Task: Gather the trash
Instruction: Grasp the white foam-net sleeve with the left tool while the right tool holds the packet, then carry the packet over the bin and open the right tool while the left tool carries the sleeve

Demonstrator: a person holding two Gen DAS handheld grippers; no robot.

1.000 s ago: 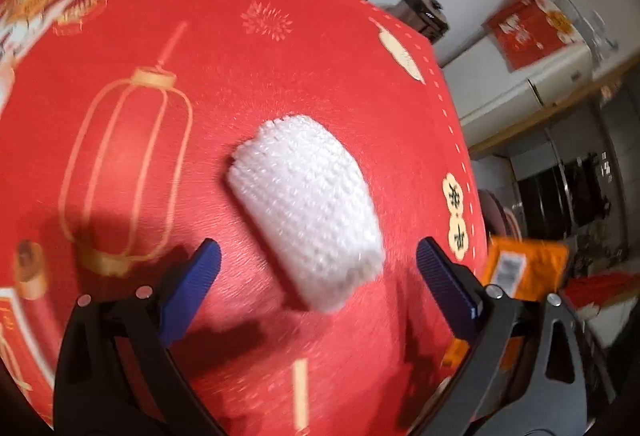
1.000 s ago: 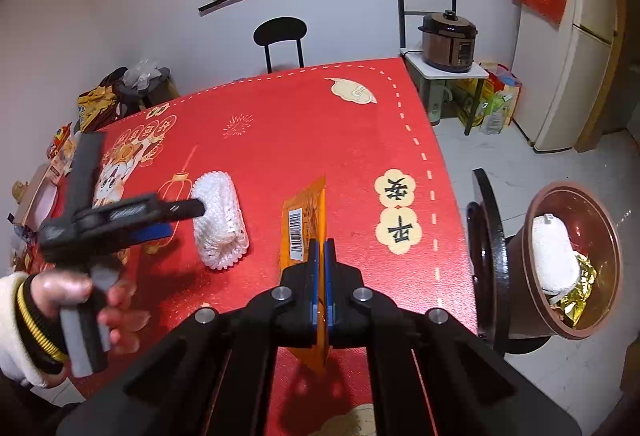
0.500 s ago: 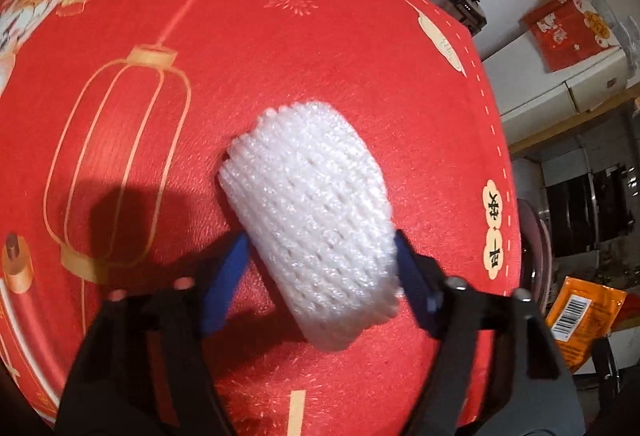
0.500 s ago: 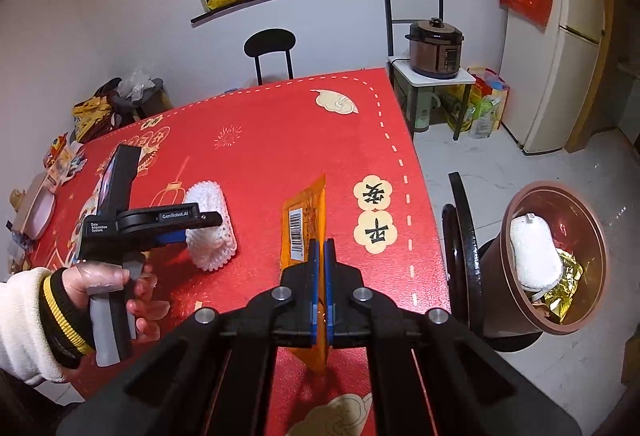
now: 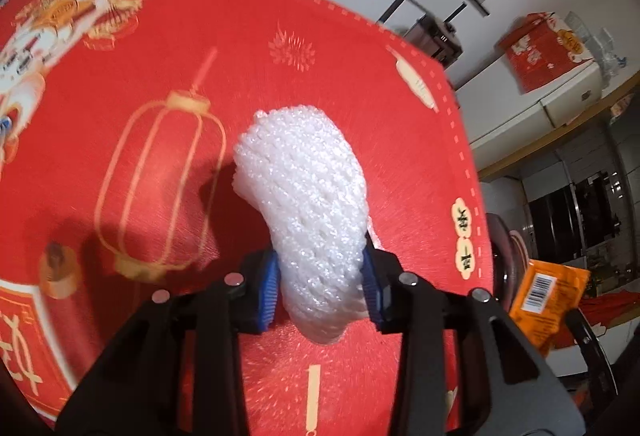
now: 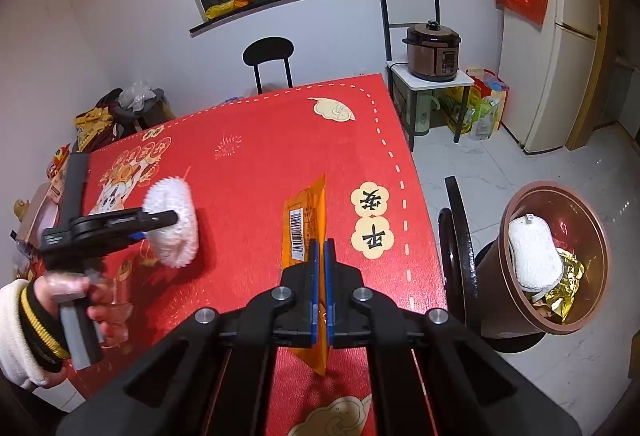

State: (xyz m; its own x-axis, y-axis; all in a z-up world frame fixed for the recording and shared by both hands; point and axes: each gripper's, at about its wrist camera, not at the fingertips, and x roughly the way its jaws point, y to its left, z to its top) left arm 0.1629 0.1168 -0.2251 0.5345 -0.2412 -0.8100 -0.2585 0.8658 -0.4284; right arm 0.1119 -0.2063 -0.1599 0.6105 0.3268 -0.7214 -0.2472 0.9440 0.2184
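My left gripper (image 5: 320,286) is shut on a white foam fruit net (image 5: 308,204) and holds it just above the red tablecloth (image 5: 140,36). The net also shows in the right wrist view (image 6: 172,226), with the left gripper (image 6: 162,220) beside it. My right gripper (image 6: 320,256) is shut on an orange snack wrapper (image 6: 306,224) with a barcode, held upright over the table. The wrapper also shows in the left wrist view (image 5: 548,300). A brown trash bin (image 6: 516,268) stands on the floor to the right of the table, holding white foam and gold foil.
A black chair back (image 6: 458,236) stands between the table edge and the bin. Another black chair (image 6: 268,54) is at the far side. A rice cooker (image 6: 432,50) sits on a small stand, a white fridge (image 6: 568,36) at the right. Clutter lies at the table's left edge.
My left gripper closed on the foam net and lifted it off the cloth. My right gripper, holding the wrapper, has drawn back and up a little.
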